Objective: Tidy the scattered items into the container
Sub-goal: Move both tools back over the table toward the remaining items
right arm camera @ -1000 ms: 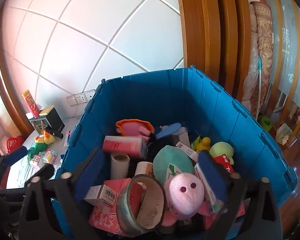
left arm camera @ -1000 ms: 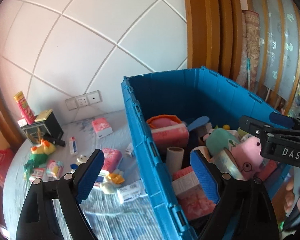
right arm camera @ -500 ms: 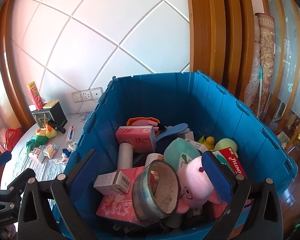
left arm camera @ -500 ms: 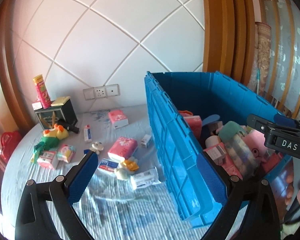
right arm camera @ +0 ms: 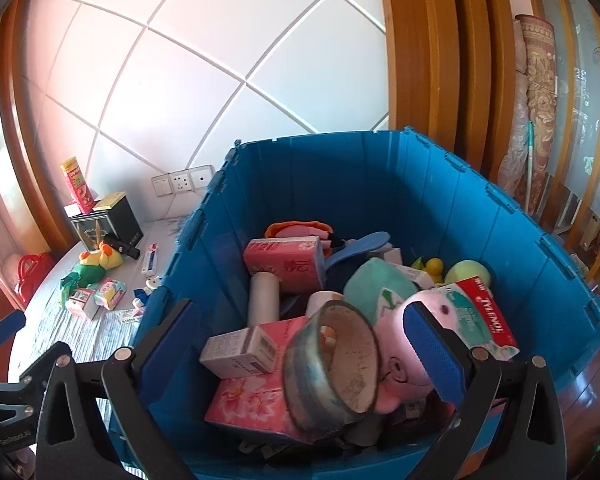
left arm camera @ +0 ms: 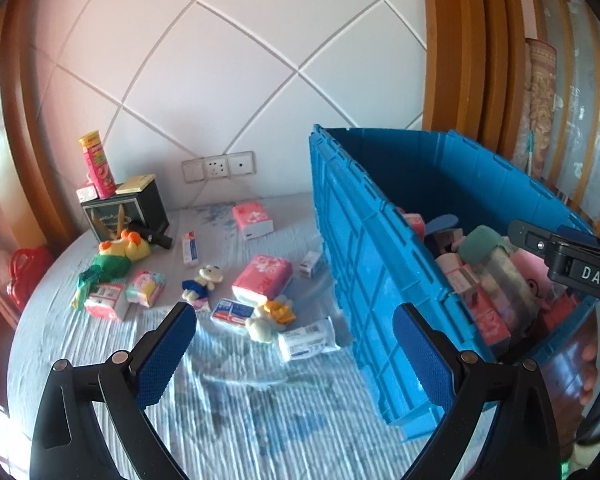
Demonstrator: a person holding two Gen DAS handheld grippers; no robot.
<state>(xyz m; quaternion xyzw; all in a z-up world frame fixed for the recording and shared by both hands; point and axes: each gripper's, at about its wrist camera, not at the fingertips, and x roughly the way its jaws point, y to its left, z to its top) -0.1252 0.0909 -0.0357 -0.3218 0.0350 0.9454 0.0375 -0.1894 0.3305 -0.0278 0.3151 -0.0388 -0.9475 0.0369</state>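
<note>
Blue crate (right arm camera: 380, 184) seen well filled; tissue packs (left arm camera: 262, 280), plush toys, small boxes left beside it. Left hand-held gripper (left arm camera: 296, 344) spread, empty — right hand-held gripper (right arm camera: 300, 344) likewise.

White lettering "DAS" on the black body of the right gripper (left arm camera: 592, 276). "TYLENOL" in white on the red band of a medicine box (right arm camera: 482, 318) inside the blue crate (right arm camera: 380, 184). Other print illegible.

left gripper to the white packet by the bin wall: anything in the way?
Nothing visible. The left gripper is open and empty, and only bare striped cloth lies between it and the white packet. The yellow-and-white plush lies just beyond the packet; the blue bin wall stands beside it.
</note>
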